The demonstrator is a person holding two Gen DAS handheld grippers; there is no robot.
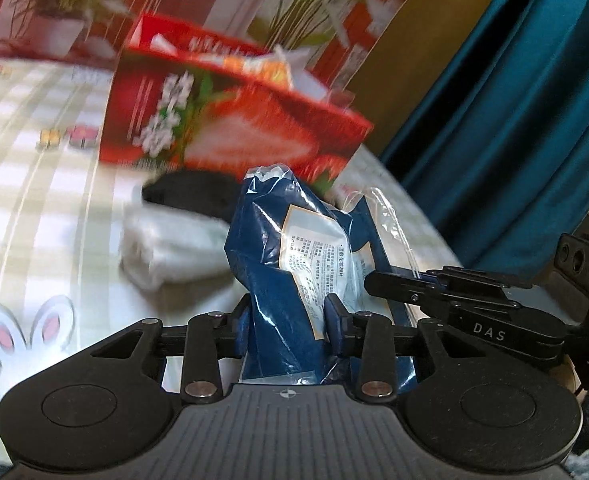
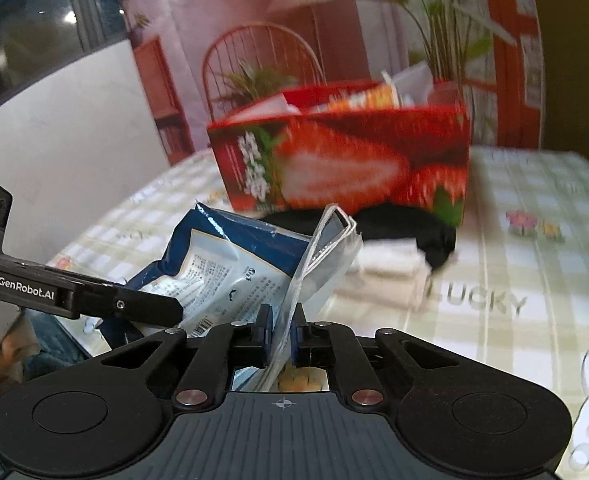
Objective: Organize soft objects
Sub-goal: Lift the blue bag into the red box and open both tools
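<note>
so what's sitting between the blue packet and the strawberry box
A folded white towel with a black cloth on top lies between the blue packet and the strawberry box, clearest in the right wrist view.

We see the strawberry box (image 1: 230, 116) motion-blurred, its lettering unreadable; it partly hides the black cloth (image 2: 406, 224) behind the packet (image 1: 294, 256).

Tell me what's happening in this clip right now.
A person is handling a blue plastic-wrapped packet with both tools. The left tool grips its blue body; the right tool is shut on its clear plastic edge. Behind sit a strawberry box and folded white and black cloths on the checked tablecloth.
</note>
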